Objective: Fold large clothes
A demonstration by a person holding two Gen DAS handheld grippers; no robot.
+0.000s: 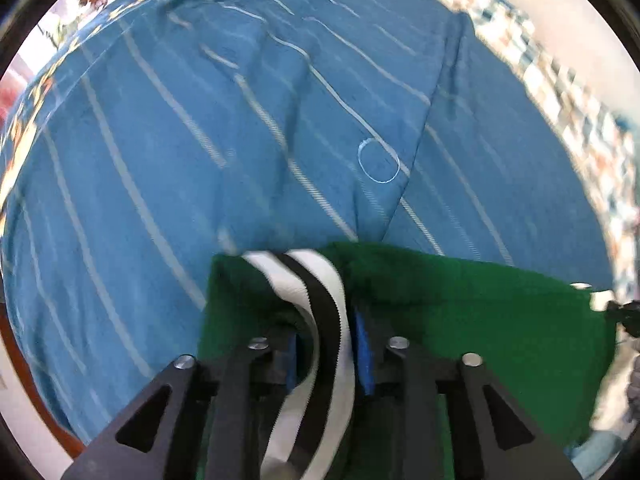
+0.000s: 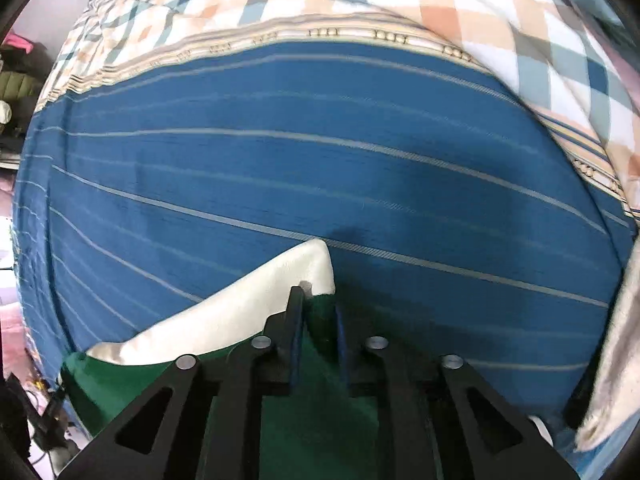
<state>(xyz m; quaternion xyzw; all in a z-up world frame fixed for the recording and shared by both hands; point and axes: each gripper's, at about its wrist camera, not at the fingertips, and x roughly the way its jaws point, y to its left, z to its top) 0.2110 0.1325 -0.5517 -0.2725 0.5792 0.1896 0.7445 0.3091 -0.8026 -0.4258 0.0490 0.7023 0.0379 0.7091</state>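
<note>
A green garment (image 1: 480,320) with a white-and-black striped band (image 1: 320,320) hangs over a blue striped bedsheet (image 1: 200,140). My left gripper (image 1: 330,344) is shut on the striped band and green cloth. In the right wrist view the same green garment (image 2: 312,420) shows a cream-white inner lining (image 2: 224,320). My right gripper (image 2: 318,320) is shut on the green cloth at the edge beside the lining. Both grippers hold the garment above the bed.
The blue striped bedsheet (image 2: 320,168) covers the bed. A checked orange, white and teal quilt (image 2: 520,40) lies bunched along the far side and shows at the right edge in the left wrist view (image 1: 560,92). Clutter sits at the left edge (image 2: 16,80).
</note>
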